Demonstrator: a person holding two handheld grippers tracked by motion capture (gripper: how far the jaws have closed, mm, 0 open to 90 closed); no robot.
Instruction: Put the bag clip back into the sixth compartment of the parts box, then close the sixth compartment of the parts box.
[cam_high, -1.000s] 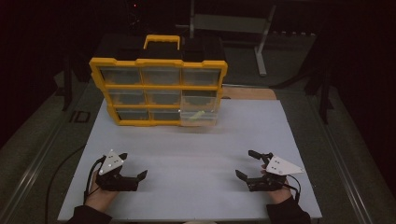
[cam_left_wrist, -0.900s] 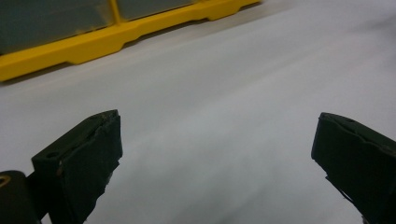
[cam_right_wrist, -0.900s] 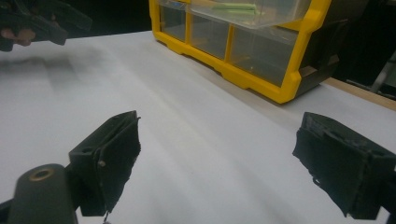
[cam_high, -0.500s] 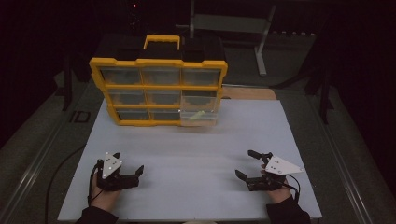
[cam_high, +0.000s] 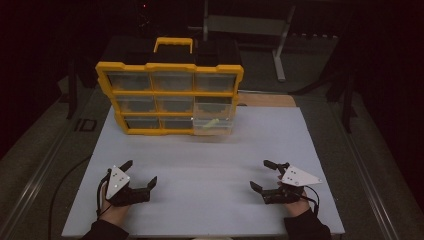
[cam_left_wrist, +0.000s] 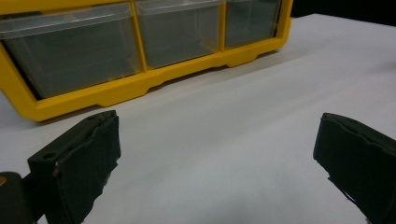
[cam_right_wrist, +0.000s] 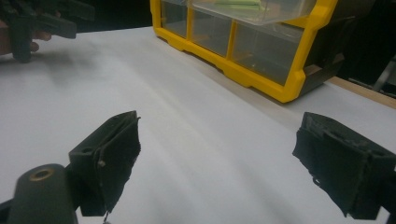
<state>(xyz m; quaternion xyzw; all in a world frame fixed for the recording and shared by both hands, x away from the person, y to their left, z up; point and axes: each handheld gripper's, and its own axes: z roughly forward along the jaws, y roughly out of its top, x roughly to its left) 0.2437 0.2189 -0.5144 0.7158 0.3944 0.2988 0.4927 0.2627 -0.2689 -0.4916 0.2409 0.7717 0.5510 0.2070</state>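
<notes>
Both the left gripper (cam_high: 141, 175) and right gripper (cam_high: 263, 176) are held wide apart, nothing gripped, near the yellow plastic drawer organizer (cam_high: 170, 95); no readable labels spotted.

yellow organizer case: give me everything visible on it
The yellow organizer case stands upright at the far side of the white tabletop, front toward the person. It looks like yellow plastic with a yellow carry handle on top and a dark back. A three-by-three grid holds clear plastic drawers. The bottom-right drawer is pulled partway out and holds something pale green; the others look shut. Both grippers are well short of it; nothing touches it but the table.
</notes>
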